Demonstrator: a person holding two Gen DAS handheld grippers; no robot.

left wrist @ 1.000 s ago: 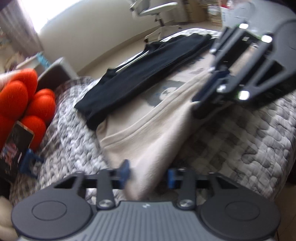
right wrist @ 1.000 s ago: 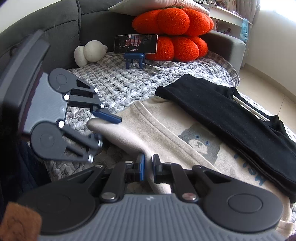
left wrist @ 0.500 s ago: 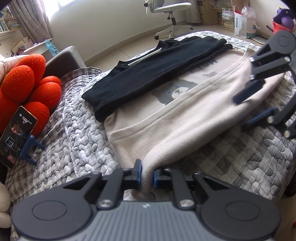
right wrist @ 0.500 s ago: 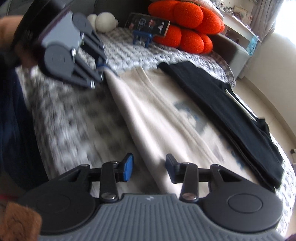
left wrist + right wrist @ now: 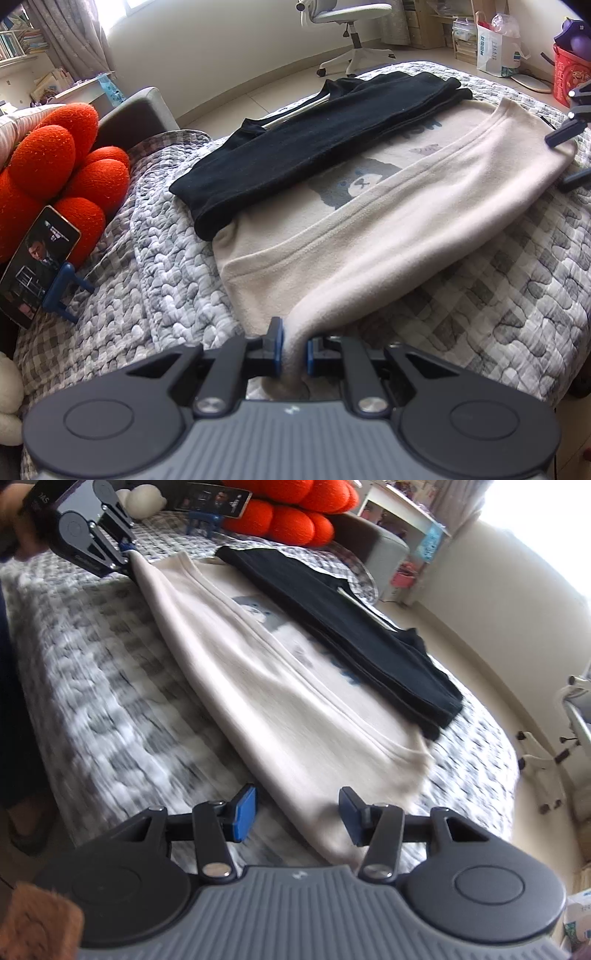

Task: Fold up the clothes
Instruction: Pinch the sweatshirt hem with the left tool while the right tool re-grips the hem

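Note:
A cream sweater (image 5: 388, 206) with a bear print lies lengthwise on the bed, its near edge folded over. A folded black garment (image 5: 314, 155) lies on its far side. My left gripper (image 5: 294, 354) is shut on the sweater's near corner. In the right wrist view the left gripper (image 5: 127, 550) pinches that same corner at the top left. My right gripper (image 5: 297, 814) is at the other end of the sweater (image 5: 258, 672), beside the black garment (image 5: 343, 627). Its jaws are opening, and the cream edge lies between the pads without being pressed. The left wrist view shows the right gripper (image 5: 565, 160) at the far right edge.
The grey checked quilt (image 5: 517, 295) covers the bed. An orange pumpkin cushion (image 5: 55, 166) and a phone on a blue stand (image 5: 37, 266) sit at the left. On the floor beyond the bed stand an office chair (image 5: 347, 22) and bags (image 5: 498, 44).
My right gripper opened and slid along the sweater's edge, away from the left gripper to the far end. The left gripper closed on the near corner and stayed put.

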